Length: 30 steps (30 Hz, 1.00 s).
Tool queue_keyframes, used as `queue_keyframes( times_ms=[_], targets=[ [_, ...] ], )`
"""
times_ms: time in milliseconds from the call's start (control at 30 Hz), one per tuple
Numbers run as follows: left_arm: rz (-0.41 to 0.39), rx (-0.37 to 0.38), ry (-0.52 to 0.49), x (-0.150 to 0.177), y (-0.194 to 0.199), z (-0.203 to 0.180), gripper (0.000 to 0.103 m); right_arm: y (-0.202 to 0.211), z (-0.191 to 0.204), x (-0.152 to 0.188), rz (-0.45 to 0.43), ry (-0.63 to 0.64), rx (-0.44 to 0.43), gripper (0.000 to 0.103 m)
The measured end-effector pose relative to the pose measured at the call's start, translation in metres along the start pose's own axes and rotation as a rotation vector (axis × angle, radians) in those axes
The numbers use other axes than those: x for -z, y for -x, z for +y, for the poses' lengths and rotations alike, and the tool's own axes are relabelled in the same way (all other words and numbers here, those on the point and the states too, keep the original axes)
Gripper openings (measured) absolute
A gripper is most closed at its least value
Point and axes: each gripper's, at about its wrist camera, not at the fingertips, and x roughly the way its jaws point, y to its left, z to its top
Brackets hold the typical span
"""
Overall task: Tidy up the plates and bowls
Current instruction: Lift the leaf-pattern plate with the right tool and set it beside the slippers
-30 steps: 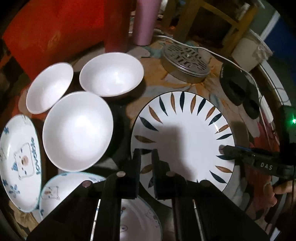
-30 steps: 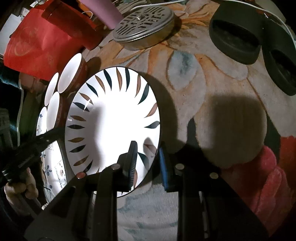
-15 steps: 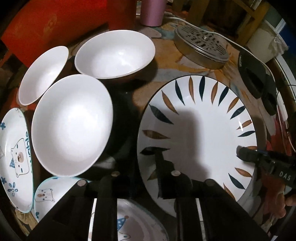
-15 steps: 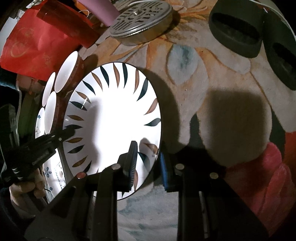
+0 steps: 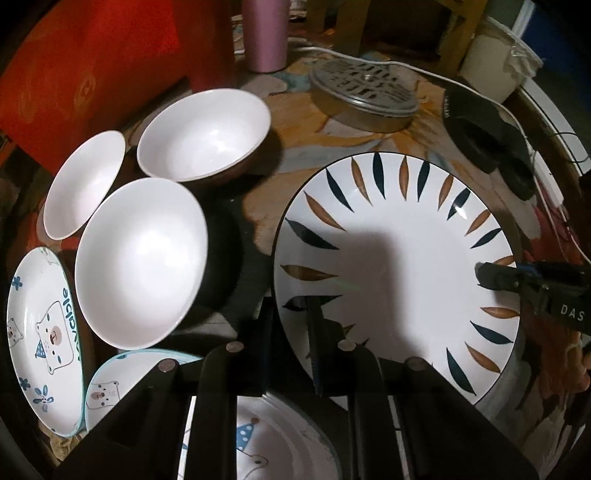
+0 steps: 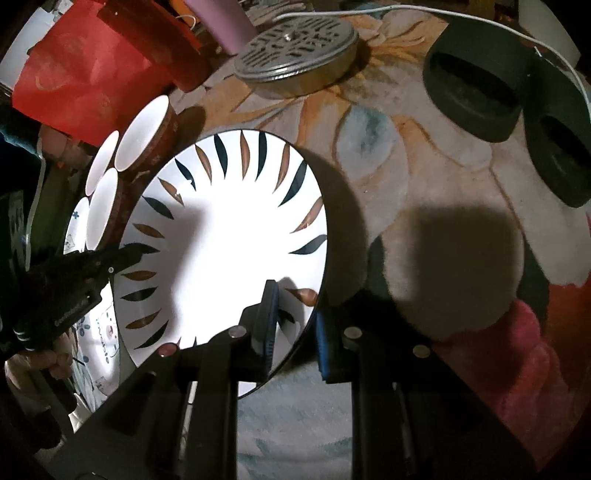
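A large white plate with blue and brown leaf marks [image 5: 399, 258] [image 6: 229, 236] is held at both sides and tilted above the table. My left gripper [image 5: 291, 325] is shut on its left rim. My right gripper [image 6: 295, 317] is shut on its right rim, and shows in the left wrist view [image 5: 517, 284]. Three white bowls [image 5: 140, 258] [image 5: 205, 134] [image 5: 83, 181] stand to the left. Bear-print plates [image 5: 40, 332] [image 5: 258, 443] lie at the near left.
A round metal perforated tin [image 5: 364, 94] [image 6: 295, 48] stands at the back. Two black holders [image 6: 476, 92] sit at the right with a white cable. A pink tumbler [image 5: 266, 33] and red bag [image 5: 92, 74] stand behind the bowls.
The leaf plate has risen off the table with both grippers on its rim and sits closer to the left camera. The left gripper has slid onto the rim.
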Motion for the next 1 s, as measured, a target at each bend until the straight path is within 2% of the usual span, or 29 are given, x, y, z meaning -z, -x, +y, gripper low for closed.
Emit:
queue_keyframes(
  times_ms=[133,333,467,667,833,1000],
  targets=[
    [-0.002,0.016,-0.038,0.001,0.007,-0.013,0.015,0.011,-0.006,0.007,-0.014,0.013,0.002,0.019],
    [-0.021,0.054,-0.097,-0.005,0.014,-0.054,0.015,0.044,-0.027,0.029,-0.051,-0.011,0.018,0.018],
    [-0.029,0.103,-0.157,-0.006,0.018,-0.098,0.015,0.07,-0.053,0.049,-0.077,-0.063,0.044,0.019],
    [0.002,0.164,-0.221,0.003,0.011,-0.169,0.015,0.102,-0.103,0.084,-0.091,-0.141,0.096,0.019],
    [0.046,0.187,-0.285,0.013,-0.002,-0.224,0.015,0.112,-0.148,0.111,-0.075,-0.21,0.124,0.019],
    [0.072,0.196,-0.324,0.021,-0.011,-0.263,0.015,0.121,-0.18,0.133,-0.073,-0.282,0.151,0.019]
  ],
)
